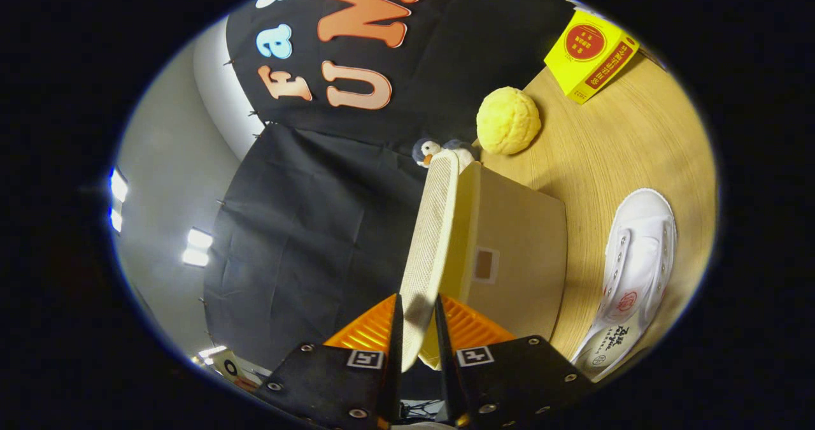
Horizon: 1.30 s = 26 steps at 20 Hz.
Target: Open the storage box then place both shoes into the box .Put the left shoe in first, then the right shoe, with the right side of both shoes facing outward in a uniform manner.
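Shoe (pixel 433 239) between jaws, above box (pixel 516 258)

Beige storage box (pixel 516 251) on table, woven lid (pixel 433 239) raised, white shoe (pixel 637 271) beside it

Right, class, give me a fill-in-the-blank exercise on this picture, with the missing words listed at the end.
1. The gripper has both fingers pressed on a shoe, whose ____ shows a fine grid pattern.
2. The other shoe lying on the table is ____ in colour.
3. The carton beyond the bun is ____ with a red circle.
4. The held shoe sits against a beige ____.

Missing words: sole; white; yellow; box
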Tool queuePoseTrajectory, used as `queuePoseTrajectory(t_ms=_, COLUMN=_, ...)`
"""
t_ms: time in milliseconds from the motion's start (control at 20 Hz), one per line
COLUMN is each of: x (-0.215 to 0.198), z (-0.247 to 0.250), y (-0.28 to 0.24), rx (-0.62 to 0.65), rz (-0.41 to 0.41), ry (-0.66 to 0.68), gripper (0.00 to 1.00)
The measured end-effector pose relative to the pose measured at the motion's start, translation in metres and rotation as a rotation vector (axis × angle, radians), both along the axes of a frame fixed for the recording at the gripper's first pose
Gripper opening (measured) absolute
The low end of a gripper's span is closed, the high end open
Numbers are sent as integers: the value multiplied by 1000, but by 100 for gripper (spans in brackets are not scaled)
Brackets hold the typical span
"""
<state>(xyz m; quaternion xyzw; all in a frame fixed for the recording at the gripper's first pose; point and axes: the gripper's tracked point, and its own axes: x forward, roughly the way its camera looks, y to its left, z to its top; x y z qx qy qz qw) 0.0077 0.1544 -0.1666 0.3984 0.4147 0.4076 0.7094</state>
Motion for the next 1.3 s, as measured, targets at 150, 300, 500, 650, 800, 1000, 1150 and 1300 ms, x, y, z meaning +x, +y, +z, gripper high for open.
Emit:
queuePoseTrajectory(t_ms=150, x=10, z=24, y=6, rx=-26, rz=-36, ry=-39, gripper=3)
queuePoseTrajectory(t_ms=300, x=4, z=55, y=22, rx=-53, rz=-5, ry=-98, gripper=3)
queuePoseTrajectory(t_ms=500, x=3, z=99, y=60, rx=-44, rz=18, ry=-159, gripper=3)
queuePoseTrajectory(t_ms=650, x=0, z=123, y=96, rx=-50, rz=42, ry=-197, gripper=4)
queuePoseTrajectory(t_ms=800, x=-5, z=138, y=136, rx=-57, rz=68, ry=-207, gripper=4)
queuePoseTrajectory(t_ms=1000, x=-9, z=142, y=192, rx=-106, rz=88, ry=-247, gripper=12)
queuePoseTrajectory(t_ms=1150, x=-7, z=130, y=218, rx=-233, rz=98, ry=-328, gripper=41)
queuePoseTrajectory(t_ms=1300, x=-1, z=123, y=240, rx=-325, rz=100, ry=-391, gripper=87)
